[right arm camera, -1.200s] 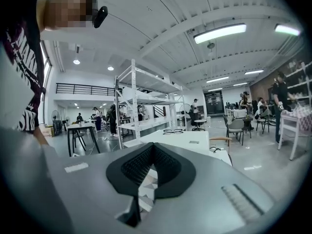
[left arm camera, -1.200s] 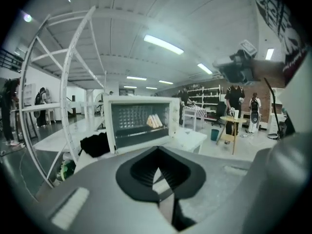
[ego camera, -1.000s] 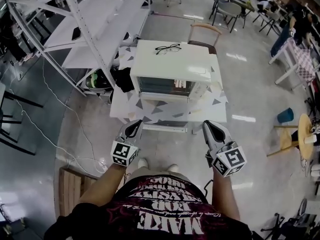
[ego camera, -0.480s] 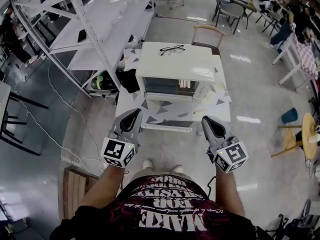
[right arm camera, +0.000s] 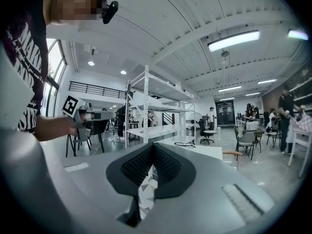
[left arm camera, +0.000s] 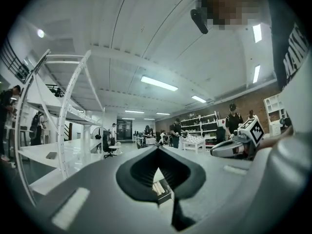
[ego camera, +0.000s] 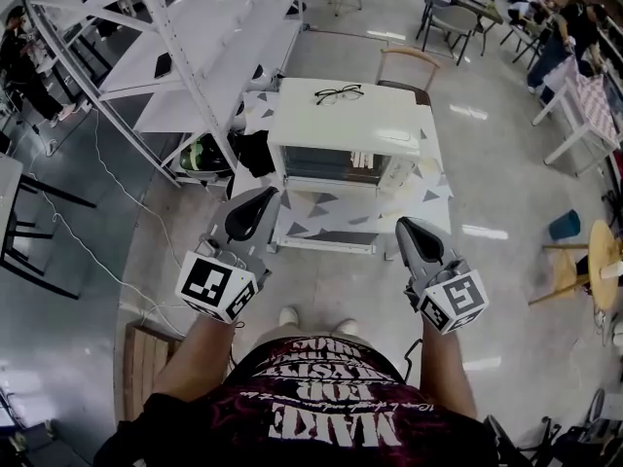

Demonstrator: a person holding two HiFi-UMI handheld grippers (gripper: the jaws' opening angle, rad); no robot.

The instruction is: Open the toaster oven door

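A white toaster oven (ego camera: 343, 125) stands on a small table with a patterned cloth (ego camera: 331, 217). Its dark glass door (ego camera: 326, 166) faces me and looks closed. A pair of glasses (ego camera: 339, 93) lies on the oven's top. My left gripper (ego camera: 255, 200) hovers in front of the table's left corner, short of the oven, jaws shut and holding nothing. My right gripper (ego camera: 407, 230) hangs at the table's front right edge, also shut and empty. In the right gripper view, the gripper (right arm camera: 152, 147) points toward the oven top (right arm camera: 204, 152) and the glasses (right arm camera: 184, 144). The left gripper view shows the left gripper (left arm camera: 157, 150) aimed level across the room.
White metal shelving (ego camera: 175, 56) runs along the left. A black bag (ego camera: 255, 154) sits by the table's left side, and a chair (ego camera: 401, 61) stands behind the table. Cables (ego camera: 127, 202) trail on the floor near a wooden pallet (ego camera: 146, 363). People sit at tables at far right.
My left gripper has risen and moved forward toward the table's left corner. The right gripper has stayed almost where it was. Both remain shut.
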